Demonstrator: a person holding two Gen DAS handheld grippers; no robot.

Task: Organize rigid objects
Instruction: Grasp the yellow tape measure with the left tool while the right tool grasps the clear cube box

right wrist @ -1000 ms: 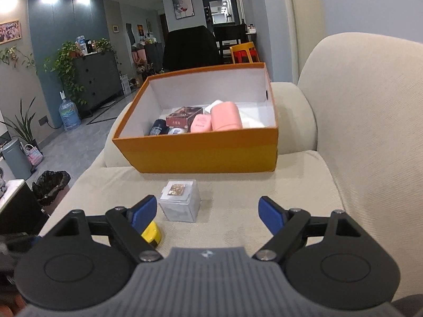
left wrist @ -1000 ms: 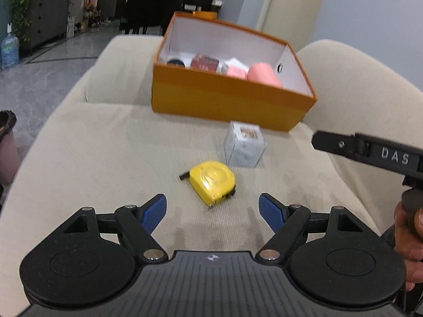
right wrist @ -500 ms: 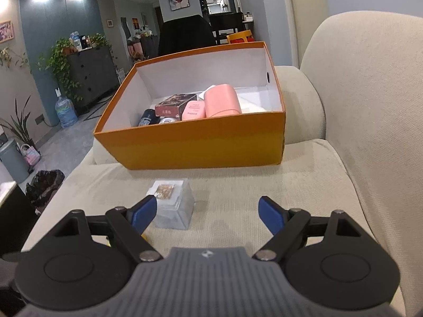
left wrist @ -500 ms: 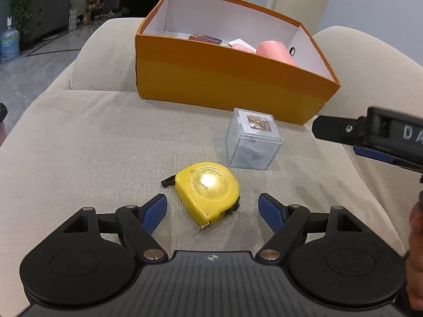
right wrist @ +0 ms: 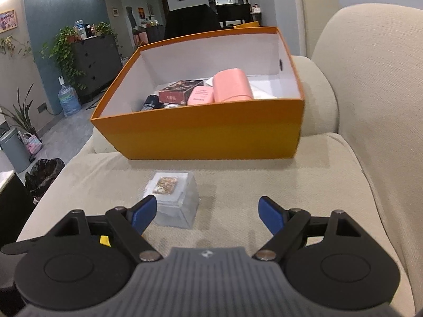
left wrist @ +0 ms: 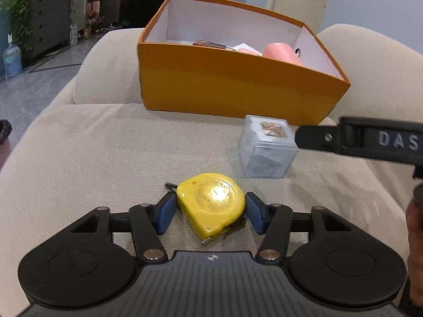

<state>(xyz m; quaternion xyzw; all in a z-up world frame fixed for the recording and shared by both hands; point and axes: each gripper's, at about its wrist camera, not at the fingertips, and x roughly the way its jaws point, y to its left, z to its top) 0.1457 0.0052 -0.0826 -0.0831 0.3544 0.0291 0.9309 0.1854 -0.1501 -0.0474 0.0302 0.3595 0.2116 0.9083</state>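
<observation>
Left gripper (left wrist: 210, 212) pads closed against both sides of the tape measure (left wrist: 210, 202): yellow, scuffed, lying flat on the beige sofa cushion (left wrist: 92, 153). Right gripper (right wrist: 206, 214) spread wide, holding nothing, just behind the clear plastic box (right wrist: 175, 202). Orange box (right wrist: 211, 134) beyond holds pink items; sofa back on the right.

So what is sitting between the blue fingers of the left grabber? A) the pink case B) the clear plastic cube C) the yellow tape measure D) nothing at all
C: the left gripper has a blue pad at each side of the yellow tape measure on the sofa cushion.
</observation>
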